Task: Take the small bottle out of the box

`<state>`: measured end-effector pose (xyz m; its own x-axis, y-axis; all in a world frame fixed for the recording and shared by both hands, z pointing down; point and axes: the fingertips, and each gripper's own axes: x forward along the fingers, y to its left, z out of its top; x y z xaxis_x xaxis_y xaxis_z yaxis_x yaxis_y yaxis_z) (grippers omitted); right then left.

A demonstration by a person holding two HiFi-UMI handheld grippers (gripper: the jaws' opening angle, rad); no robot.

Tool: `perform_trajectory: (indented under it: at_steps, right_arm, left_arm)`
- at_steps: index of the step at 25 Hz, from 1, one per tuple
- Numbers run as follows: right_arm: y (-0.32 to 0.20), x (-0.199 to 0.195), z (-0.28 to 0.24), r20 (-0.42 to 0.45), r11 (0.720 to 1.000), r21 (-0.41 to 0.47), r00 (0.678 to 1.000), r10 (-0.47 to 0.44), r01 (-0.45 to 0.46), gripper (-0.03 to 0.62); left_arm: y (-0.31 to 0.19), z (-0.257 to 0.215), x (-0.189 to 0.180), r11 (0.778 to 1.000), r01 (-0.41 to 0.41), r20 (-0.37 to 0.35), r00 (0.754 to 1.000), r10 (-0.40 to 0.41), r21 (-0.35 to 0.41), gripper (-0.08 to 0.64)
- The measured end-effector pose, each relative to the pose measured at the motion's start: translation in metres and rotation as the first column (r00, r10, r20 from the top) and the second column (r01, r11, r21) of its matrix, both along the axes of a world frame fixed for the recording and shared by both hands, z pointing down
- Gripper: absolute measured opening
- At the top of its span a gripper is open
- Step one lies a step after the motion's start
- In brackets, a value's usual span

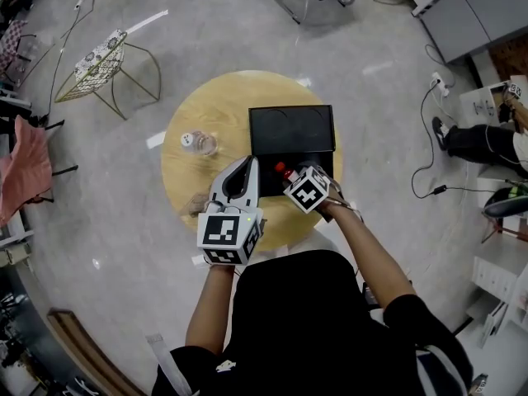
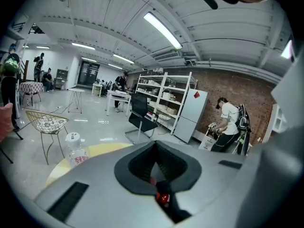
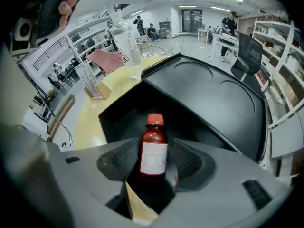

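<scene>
Plainly the job is only at its start: the small brown glass bottle (image 3: pixel 153 148) with a red cap and a white label stands upright inside the black open box (image 3: pixel 118 113), not lifted at all. The right tongs (image 3: pixel 156 159) point steeply down into the box with their jaws wide apart. The bottle sits between the ribbed pads, and a narrow gap shows on each side, so nothing is gripped yet. What remains, by my reckoning, is to close on the bottle's body, raise it clear of the box wall and set it down outside. The left tongs (image 1: pixel 246 167) hang just beside the box with jaws together and nothing in them.

The box lies on a round pale wooden desk (image 1: pixel 206 106), its flat lid folded open away from the person. A clear plastic bottle (image 1: pixel 198 143) with a white cap stands apart from the box on the bare wood. Around the desk is a glossy grey floor (image 1: pixel 165 23), with a wire chair (image 1: pixel 103 56) nearby, white shelving (image 2: pixel 164 99) and a brick wall (image 2: pixel 228 87) beyond.
</scene>
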<state>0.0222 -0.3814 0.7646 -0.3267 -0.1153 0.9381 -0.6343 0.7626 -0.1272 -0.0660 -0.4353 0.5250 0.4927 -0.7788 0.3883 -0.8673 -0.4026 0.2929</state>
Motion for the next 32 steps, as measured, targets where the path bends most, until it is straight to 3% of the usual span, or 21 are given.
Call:
perform_trajectory:
  at_steps: [10, 19, 32]
  right_arm:
    - [0.005, -0.008, 0.023, -0.028, 0.999, -0.028, 0.999, -0.036, 0.035, 0.213]
    - [0.001, -0.01, 0.03, -0.04, 1.0, -0.03, 0.999, -0.007, 0.005, 0.213]
    - [0.002, -0.007, 0.026, -0.06, 1.0, -0.016, 0.998, -0.024, 0.023, 0.213]
  left_arm:
    - [0.001, 0.02, -0.006, 0.998, 0.034, 0.006, 0.999, -0.034, -0.043, 0.009]
    - [-0.001, 0.03, -0.01, 0.997, 0.045, 0.007, 0.999, -0.045, -0.062, 0.009]
    - [0.002, 0.026, -0.012, 0.997, 0.047, 0.006, 0.999, -0.047, -0.054, 0.009]
